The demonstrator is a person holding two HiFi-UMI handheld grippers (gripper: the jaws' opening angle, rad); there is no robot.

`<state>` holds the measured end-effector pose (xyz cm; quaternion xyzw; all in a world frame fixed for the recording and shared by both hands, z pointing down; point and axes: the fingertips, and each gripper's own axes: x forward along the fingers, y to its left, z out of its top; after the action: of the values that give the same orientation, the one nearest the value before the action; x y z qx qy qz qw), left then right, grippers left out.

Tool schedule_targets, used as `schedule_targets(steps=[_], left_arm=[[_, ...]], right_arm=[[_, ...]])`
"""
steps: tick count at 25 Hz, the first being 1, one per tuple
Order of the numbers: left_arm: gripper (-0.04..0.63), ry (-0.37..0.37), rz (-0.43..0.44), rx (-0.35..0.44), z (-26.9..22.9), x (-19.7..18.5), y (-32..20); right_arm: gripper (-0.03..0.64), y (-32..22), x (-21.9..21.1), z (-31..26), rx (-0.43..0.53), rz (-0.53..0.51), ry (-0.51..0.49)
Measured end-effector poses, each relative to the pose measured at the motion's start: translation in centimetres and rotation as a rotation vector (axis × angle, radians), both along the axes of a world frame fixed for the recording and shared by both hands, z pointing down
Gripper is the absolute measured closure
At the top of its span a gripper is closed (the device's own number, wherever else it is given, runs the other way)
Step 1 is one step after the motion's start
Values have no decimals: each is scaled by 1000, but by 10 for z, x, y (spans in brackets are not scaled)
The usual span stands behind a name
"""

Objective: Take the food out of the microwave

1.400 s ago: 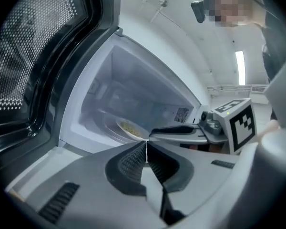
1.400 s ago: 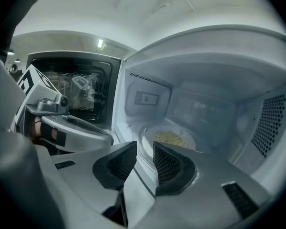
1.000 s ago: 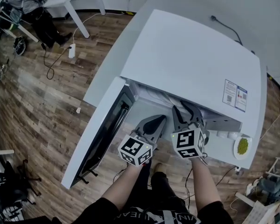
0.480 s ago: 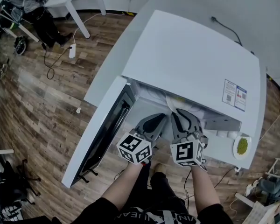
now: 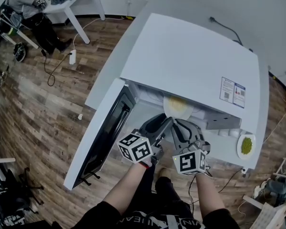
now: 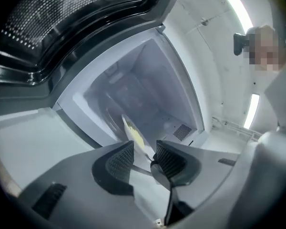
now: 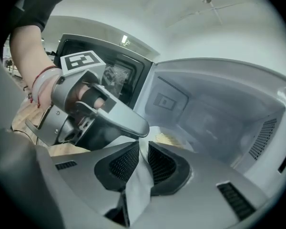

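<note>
The white microwave [image 5: 190, 56] stands with its door [image 5: 105, 128] swung open to the left. A white plate of yellow food [image 5: 177, 107] sticks out of its mouth. My right gripper [image 5: 181, 126] has just been closing and is shut on the plate's near rim; its pads pinch the white rim [image 7: 144, 159], with the food [image 7: 169, 138] just beyond. My left gripper [image 5: 163, 122] has just been opening. It is rolled to one side, its jaws stand apart [image 6: 145, 151], and the plate's rim [image 6: 131, 130] runs between them edge-on. Its finger [image 7: 131, 123] lies over the plate.
A small plate with green food [image 5: 246, 145] sits on the counter at the microwave's right front corner. A sticker [image 5: 232, 92] is on the microwave's top. A person [image 5: 26, 4] sits at a desk far left, with cables [image 5: 57, 61] on the wooden floor.
The plate has come forward out of the microwave and its yellow food now shows. Both grippers have drawn back toward me. The left gripper has rolled.
</note>
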<state>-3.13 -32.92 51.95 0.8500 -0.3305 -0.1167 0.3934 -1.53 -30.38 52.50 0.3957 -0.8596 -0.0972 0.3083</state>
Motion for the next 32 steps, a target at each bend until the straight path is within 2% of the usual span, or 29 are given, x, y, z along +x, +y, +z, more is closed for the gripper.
schedule_targets(steps=[6,8,11,13,16,19,24,27,32], left_arm=[[459,48,-13,-54,6,3,0],[487,69,-22,-75,8,2,2],[499,104,-31,-103,9,1,4],[500,100,-36,-112,10,0,6],[505,95,-43,-122,14,-2,6],[509,93,-49,-122,14,-6,5],[509,95,-52,-131,15,-8,8],[511,98,-48,-138,15,-7,11],[514,96,-45,-147,17,-8,16]], right_arm=[[543,15,1,0,3,-50,3],[543,18,1,-1,3,-56,-2],[543,21,1,-2,-23,-40,-49],[541,23,3,-3,-56,-10,-110],[540,23,11,-7,-93,60,-219],[540,21,29,-8,-154,176,-342],[517,17,57,-1,-345,404,-688],[489,16,57,1,-446,460,-872],[460,13,53,7,-571,534,-1080]])
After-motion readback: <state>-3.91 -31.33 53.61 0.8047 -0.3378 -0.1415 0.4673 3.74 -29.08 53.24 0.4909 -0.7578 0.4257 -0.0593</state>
